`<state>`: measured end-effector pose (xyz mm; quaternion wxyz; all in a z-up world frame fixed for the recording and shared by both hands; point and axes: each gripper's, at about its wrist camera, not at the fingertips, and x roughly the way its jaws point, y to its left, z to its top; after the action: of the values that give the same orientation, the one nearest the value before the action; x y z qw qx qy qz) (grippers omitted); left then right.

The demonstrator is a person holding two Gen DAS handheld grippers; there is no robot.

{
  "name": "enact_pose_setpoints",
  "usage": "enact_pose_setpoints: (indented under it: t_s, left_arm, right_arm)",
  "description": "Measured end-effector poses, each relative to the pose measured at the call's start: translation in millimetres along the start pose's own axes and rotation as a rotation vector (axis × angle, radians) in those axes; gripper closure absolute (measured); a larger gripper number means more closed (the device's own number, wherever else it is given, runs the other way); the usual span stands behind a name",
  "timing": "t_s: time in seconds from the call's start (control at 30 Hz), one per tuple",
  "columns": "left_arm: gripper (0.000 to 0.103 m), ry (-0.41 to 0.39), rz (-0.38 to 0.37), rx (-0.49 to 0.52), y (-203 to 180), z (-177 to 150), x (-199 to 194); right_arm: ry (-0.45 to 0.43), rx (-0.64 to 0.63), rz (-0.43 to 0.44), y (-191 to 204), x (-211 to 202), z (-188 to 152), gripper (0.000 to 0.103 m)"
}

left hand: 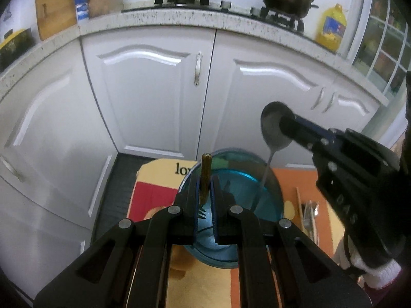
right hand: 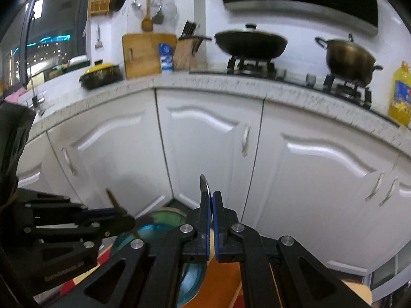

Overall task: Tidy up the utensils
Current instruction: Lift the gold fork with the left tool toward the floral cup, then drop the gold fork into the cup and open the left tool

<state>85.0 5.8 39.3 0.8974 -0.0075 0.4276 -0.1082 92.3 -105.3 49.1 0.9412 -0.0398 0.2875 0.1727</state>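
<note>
My left gripper (left hand: 206, 182) is shut on a fork with a bronze handle (left hand: 206, 174), tines down over a blue glass bowl (left hand: 267, 202). My right gripper (left hand: 289, 125) is shut on a silver spoon (left hand: 271, 125), held bowl-end up with its handle pointing down into the blue bowl. In the right wrist view the right gripper (right hand: 211, 197) pinches the spoon's edge (right hand: 204, 182), and the left gripper (right hand: 123, 218) with the fork handle (right hand: 112, 196) sits at the left over the blue bowl (right hand: 156, 228). More cutlery (left hand: 309, 218) and chopsticks (left hand: 299, 205) lie right of the bowl.
The bowl stands on a patterned orange, red and yellow mat (left hand: 205, 282). White kitchen cabinets (left hand: 154, 89) stand close ahead. The counter (left hand: 179, 18) above carries a wok (right hand: 250, 42), a pot (right hand: 349, 56), a cutting board (right hand: 143, 54) and an oil bottle (left hand: 331, 27).
</note>
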Motion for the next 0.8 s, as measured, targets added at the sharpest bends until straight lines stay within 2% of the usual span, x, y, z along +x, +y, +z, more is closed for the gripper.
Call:
enact_pose_setpoints:
  t_s: [0.13, 0.27, 0.3, 0.33, 0.4, 0.47, 0.8]
  left_arm:
    - [0.096, 0.024, 0.013, 0.0, -2.9, -6.0, 11.1]
    - [0.095, 0.042, 0.027, -0.009, -2.1, -10.5, 18.6]
    - [0.095, 0.047, 0.022, -0.015, -0.9, -12.0, 19.5]
    - [0.092, 0.047, 0.02, -0.019, 0.1, -12.8, 19.7]
    - [0.084, 0.042, 0.016, -0.024, 2.3, -13.8, 17.7]
    - [0.071, 0.038, 0.007, -0.036, 5.2, -15.1, 15.0]
    - [0.066, 0.034, 0.019, -0.07, 6.9, -20.2, -4.5]
  right_arm:
    - [0.047, 0.003, 0.047, -0.2, 8.9, -8.6, 0.1]
    - [0.103, 0.067, 0.116, -10.2, 14.1, -14.3, 0.099]
    - [0.104, 0.073, 0.108, -12.1, 13.3, -16.2, 0.095]
    - [0.1, 0.079, 0.096, -14.7, 11.4, -18.3, 0.089]
    - [0.097, 0.107, 0.1, -20.8, 7.6, -21.7, 0.083]
    - [0.098, 0.144, 0.106, -28.5, 3.9, -24.8, 0.083]
    - [0.1, 0.187, 0.094, -35.6, -18.0, -29.4, 0.082]
